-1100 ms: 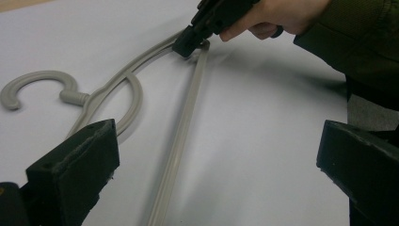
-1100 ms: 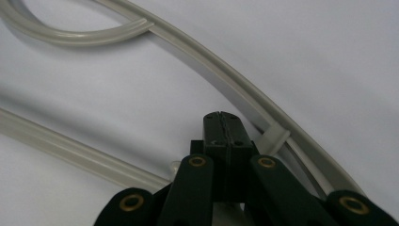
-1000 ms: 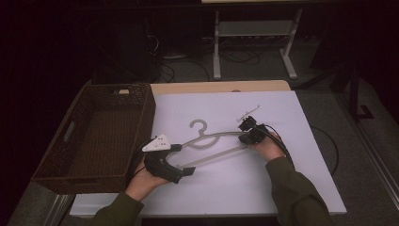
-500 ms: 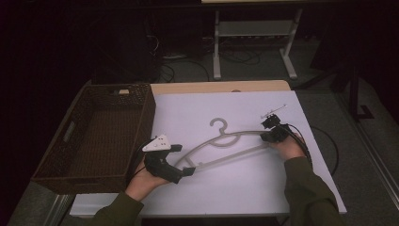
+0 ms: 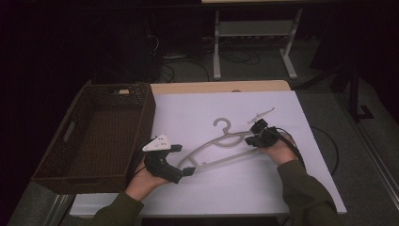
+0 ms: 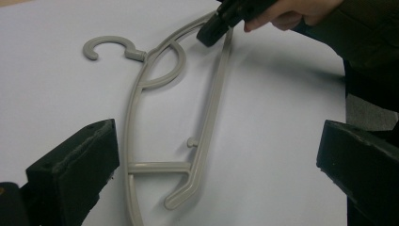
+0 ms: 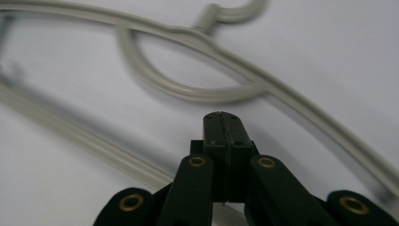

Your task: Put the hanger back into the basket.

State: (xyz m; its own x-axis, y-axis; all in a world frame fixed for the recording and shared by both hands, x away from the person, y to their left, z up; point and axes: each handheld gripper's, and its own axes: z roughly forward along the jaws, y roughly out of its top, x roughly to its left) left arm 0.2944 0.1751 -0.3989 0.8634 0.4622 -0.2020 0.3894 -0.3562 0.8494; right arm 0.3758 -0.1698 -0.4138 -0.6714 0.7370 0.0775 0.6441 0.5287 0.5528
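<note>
High view: hanger (image 5: 221,147) has slid right across the worktop (image 5: 197,110) vs a sec ago, hook now further right.
Right tongs (image 5: 253,140) pinched shut at its right arm, prob dragging it; left tongs (image 5: 184,160) gape wide round the left end, not gripping. Basket (image 5: 89,141) waits left. No writing legible.

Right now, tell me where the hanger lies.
In the high view, the grey hanger lies flat on the white table, between both grippers, right of the wicker basket.
</note>
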